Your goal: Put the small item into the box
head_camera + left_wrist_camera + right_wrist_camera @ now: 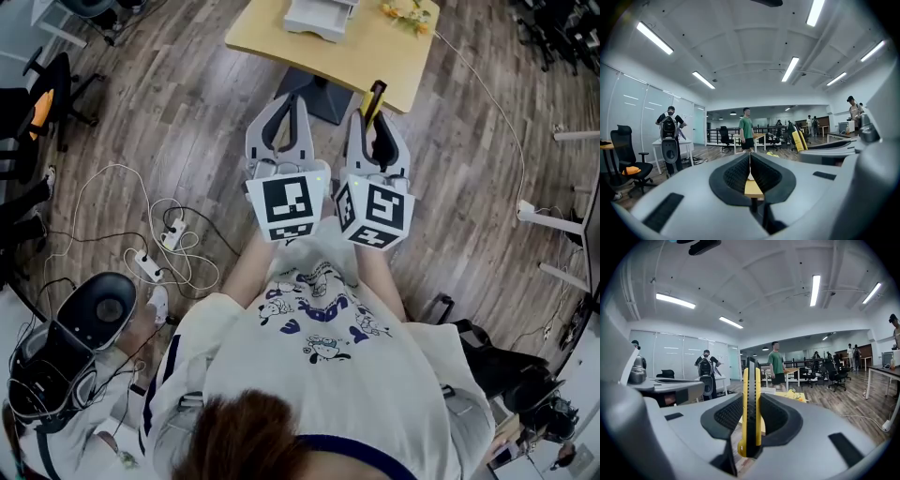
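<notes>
Right gripper (752,422) clamped on yellow-and-black cutter knife (751,380), knife upright, up in air. Left gripper (750,174) pinched closed, nothing in it. Knife looks light, hard, smooth, may slip. Grab middle, not tip. White box (322,19) on table (375,61) ahead.

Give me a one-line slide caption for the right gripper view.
Right gripper clamps an upright yellow-and-black utility knife between its jaws, a green-shirted person standing beyond.
</notes>
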Demonstrator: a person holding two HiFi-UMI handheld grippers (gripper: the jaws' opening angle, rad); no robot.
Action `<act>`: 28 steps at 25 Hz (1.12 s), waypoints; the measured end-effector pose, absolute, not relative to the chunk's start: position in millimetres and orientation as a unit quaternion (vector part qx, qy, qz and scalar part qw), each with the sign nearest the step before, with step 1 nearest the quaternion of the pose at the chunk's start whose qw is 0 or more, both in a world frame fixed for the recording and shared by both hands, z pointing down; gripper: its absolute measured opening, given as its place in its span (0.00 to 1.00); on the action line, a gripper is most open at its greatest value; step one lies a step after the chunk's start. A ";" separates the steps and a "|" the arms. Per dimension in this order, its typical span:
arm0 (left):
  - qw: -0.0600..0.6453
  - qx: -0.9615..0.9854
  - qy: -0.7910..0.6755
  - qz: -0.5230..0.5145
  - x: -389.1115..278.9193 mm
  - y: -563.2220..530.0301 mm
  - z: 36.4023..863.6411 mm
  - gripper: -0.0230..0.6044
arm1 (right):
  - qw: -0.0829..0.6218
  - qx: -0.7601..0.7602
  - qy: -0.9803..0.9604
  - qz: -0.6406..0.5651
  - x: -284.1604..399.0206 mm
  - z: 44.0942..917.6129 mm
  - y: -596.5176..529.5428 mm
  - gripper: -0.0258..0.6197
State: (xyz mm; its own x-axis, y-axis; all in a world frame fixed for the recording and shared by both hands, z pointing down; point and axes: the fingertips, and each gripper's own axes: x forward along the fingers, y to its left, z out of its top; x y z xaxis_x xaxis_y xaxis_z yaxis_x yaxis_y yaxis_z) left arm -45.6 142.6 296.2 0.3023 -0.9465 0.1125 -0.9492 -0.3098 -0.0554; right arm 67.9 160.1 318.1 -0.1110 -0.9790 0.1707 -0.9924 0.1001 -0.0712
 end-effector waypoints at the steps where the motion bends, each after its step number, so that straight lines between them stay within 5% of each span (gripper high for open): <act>1: 0.011 0.806 -0.589 0.064 -42.1 134.4 297.1 0.06 | 0.039 0.664 -0.742 0.085 70.9 318.1 150.9 0.24; 28: 0.037 0.746 -0.660 0.077 -2.6 -64.2 295.9 0.06 | 0.046 0.584 -0.804 0.099 111.4 310.8 -79.1 0.24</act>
